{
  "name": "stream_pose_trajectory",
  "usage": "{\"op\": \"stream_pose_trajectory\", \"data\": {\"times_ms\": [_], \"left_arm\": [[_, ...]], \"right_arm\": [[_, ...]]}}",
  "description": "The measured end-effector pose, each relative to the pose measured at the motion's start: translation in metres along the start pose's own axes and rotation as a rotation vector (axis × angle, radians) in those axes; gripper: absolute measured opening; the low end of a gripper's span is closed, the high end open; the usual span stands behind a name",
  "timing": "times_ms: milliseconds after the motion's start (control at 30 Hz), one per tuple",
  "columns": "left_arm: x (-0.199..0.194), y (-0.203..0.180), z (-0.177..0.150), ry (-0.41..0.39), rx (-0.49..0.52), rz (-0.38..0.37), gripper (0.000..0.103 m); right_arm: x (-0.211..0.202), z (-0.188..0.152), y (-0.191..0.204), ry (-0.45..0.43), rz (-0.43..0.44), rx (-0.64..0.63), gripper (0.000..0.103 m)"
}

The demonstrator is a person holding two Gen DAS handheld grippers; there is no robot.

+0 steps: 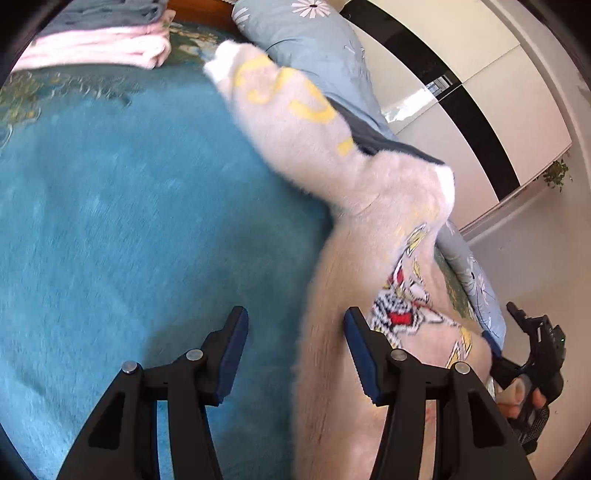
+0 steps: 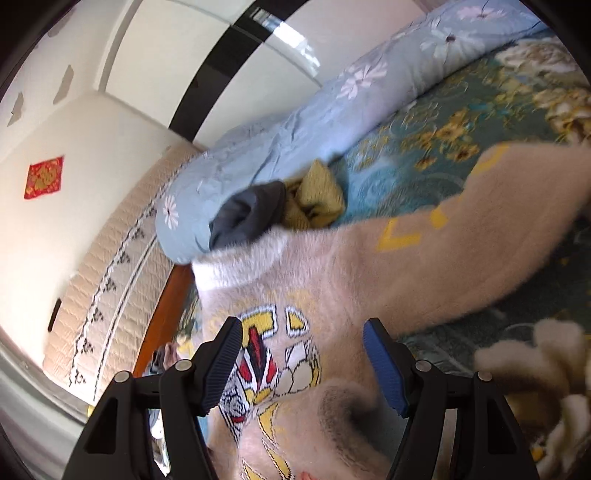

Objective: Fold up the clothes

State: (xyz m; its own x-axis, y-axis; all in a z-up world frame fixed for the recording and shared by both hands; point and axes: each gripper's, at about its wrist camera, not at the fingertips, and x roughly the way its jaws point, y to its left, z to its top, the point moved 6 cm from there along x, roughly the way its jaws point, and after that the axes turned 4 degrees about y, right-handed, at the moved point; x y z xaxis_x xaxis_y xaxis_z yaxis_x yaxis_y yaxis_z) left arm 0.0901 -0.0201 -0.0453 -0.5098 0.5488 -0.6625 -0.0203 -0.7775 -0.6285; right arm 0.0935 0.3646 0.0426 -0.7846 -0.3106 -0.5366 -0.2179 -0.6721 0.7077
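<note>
Nearest the left wrist camera, the left gripper (image 1: 293, 354) stood with its jaws wide apart and nothing between the pads, poised over the teal blanket (image 1: 129, 221) that covered the bed. Its right finger (image 1: 360, 354) sat just beside, perhaps brushing, the edge of the fuzzy cream sweater (image 1: 369, 236); motion blur made contact hard to judge. That sweater lay along the right side of the bed, one sleeve with yellow lettering (image 1: 284, 92) stretching toward the far edge, its white cuff (image 1: 221, 62) near the blue floral pillow (image 1: 314, 44). A cartoon print (image 1: 402, 306) showed on the chest. At the bed's far left corner sat a folded pink garment (image 1: 110, 48) with a grey one (image 1: 103, 14) on top.

From the right wrist view, the right gripper (image 2: 303, 362) was likewise open wide, jaws straddling the sweater's printed front (image 2: 273, 362) without pinching it. The sweater's body (image 2: 388, 266) spread across the patterned bedspread (image 2: 443, 122), the lettered sleeve (image 2: 461, 206) running toward the right. Beyond the white collar (image 2: 236, 266) lay a dark grey cloth (image 2: 251, 214) and a yellow knit (image 2: 317, 195), both against the floral pillow (image 2: 295, 122). A quilted headboard (image 2: 110, 277) rose at the bed's left edge.
</note>
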Motion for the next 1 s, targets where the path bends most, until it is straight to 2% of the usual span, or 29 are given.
{"op": "stream_pose_trajectory", "data": {"times_ms": [67,167,300,400,433,467,500,567,633,733,800,900,933,1000], "left_arm": [[-0.006,-0.002,0.001,-0.008,0.017,0.007,0.055],[-0.005,-0.003,0.003,-0.008,0.037,0.034,0.056],[0.003,-0.009,-0.008,0.048,0.074,0.005,0.056],[0.003,-0.017,-0.014,0.06,0.103,-0.032,0.054],[0.003,-0.019,-0.016,0.062,0.106,-0.046,0.05],[0.003,-0.02,-0.018,0.063,0.11,-0.056,0.033],[0.003,-0.021,-0.019,0.06,0.128,-0.046,0.021],[-0.001,-0.024,-0.019,0.046,0.167,-0.029,0.015],[-0.012,-0.03,-0.018,0.025,0.178,-0.094,0.014],[-0.027,-0.037,-0.016,-0.006,0.208,-0.144,0.015],[-0.024,-0.028,-0.014,0.014,0.187,-0.113,0.014],[-0.015,-0.011,-0.013,0.055,0.13,-0.081,0.014],[-0.014,-0.008,-0.014,0.059,0.121,-0.079,0.014],[-0.018,-0.006,-0.014,0.051,0.122,-0.089,0.015]], "right_arm": [[-0.011,-0.004,-0.003,0.001,-0.05,-0.041,0.071],[-0.013,-0.029,-0.022,0.085,-0.096,-0.06,0.071],[0.002,-0.062,-0.034,0.216,-0.055,-0.011,0.071],[0.008,-0.073,-0.02,0.233,-0.076,-0.091,0.068],[0.009,-0.075,-0.014,0.225,-0.098,-0.128,0.062],[0.007,-0.077,-0.011,0.218,-0.114,-0.154,0.041],[0.004,-0.079,-0.009,0.213,-0.117,-0.163,0.024],[-0.003,-0.082,-0.004,0.202,-0.116,-0.175,0.013],[-0.019,-0.084,0.002,0.184,-0.068,-0.161,0.012],[-0.048,-0.091,0.017,0.163,0.012,-0.175,0.011],[-0.053,-0.102,0.018,0.203,-0.003,-0.193,0.011],[-0.035,-0.12,-0.005,0.296,-0.11,-0.156,0.011],[-0.031,-0.122,-0.012,0.302,-0.129,-0.134,0.011],[-0.029,-0.119,-0.018,0.295,-0.112,-0.086,0.015]]}}
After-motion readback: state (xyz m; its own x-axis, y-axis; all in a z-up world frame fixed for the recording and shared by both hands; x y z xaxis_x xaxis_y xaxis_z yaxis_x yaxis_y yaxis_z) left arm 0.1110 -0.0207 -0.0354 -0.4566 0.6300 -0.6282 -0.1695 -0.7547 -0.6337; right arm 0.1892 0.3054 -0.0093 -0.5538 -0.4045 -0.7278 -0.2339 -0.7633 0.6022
